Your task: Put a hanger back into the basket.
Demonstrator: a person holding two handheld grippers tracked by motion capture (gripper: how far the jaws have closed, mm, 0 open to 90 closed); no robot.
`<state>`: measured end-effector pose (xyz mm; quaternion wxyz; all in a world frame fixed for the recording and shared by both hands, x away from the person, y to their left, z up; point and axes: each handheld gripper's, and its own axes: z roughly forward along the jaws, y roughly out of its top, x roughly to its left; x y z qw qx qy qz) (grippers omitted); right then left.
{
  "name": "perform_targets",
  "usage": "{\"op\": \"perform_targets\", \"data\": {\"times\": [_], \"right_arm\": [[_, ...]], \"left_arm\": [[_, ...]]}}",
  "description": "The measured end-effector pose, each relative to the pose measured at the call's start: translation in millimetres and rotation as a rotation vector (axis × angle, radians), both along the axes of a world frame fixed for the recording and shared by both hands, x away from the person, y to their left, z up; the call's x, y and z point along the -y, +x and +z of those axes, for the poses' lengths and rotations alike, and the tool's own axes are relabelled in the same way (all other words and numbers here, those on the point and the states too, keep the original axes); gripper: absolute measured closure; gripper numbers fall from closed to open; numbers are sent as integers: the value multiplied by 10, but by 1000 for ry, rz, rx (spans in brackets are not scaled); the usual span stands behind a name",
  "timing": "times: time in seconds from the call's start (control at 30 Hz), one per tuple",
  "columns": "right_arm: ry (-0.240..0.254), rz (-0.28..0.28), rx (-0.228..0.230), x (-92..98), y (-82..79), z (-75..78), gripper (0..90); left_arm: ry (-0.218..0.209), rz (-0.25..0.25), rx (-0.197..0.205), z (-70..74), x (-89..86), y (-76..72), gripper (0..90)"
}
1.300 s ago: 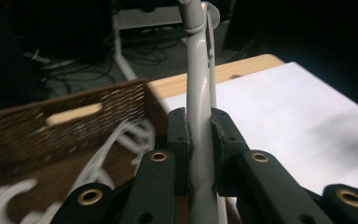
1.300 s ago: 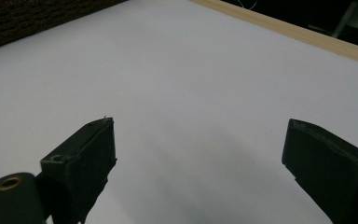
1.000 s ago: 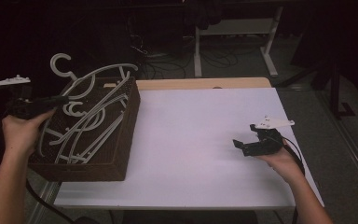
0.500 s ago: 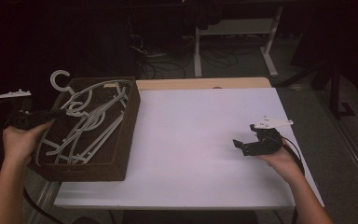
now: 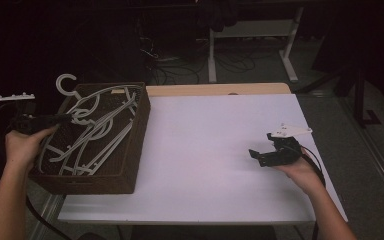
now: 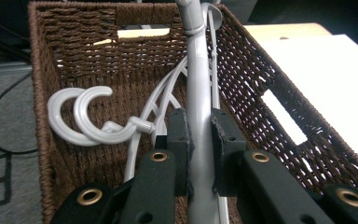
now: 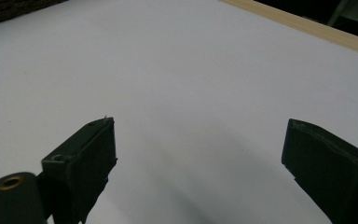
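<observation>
A grey plastic hanger (image 6: 199,93), smooth and slender with a curled hook (image 5: 66,82) poking above the rim, sits clamped in my left tongs (image 6: 199,140) over the brown wicker basket (image 5: 130,150) at the table's (image 5: 220,150) left edge, among a tangle of matching hangers (image 5: 87,135). I judge this the lowering-in step; next I must ease it down among the others, then let go without snagging hooks. My right tongs (image 5: 265,156) rest wide open and empty on the white table.
</observation>
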<state>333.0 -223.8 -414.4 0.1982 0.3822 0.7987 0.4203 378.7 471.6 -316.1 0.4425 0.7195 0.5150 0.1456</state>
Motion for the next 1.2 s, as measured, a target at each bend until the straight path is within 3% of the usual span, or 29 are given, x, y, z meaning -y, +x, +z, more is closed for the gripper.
{"op": "perform_targets", "data": {"times": [0.07,0.13,0.2,0.43,0.53,0.87,1.07,1.2], "right_arm": [[-3,-1,-1,-1,2,-3,90],[-3,1,-1,-6,2,-2,91],[-4,4,-1,-11,6,-3,91],[-6,6,-1,-21,7,-2,91],[-5,6,3,-14,9,7,91],[13,14,28,-13,-34,99,91],[21,19,36,-24,-52,151,87],[24,24,39,-25,-62,172,83]], "left_arm": [[-42,-3,-20,-68,-28,1,798],[-36,-3,-38,-123,-27,-8,781],[-42,7,-18,-127,-28,-25,566],[-36,-3,61,51,50,-95,379],[-26,-30,91,129,202,-149,318],[-52,-122,171,241,782,-377,210],[-67,-203,210,211,1192,-456,146],[-46,-262,229,146,1468,-463,129]]}}
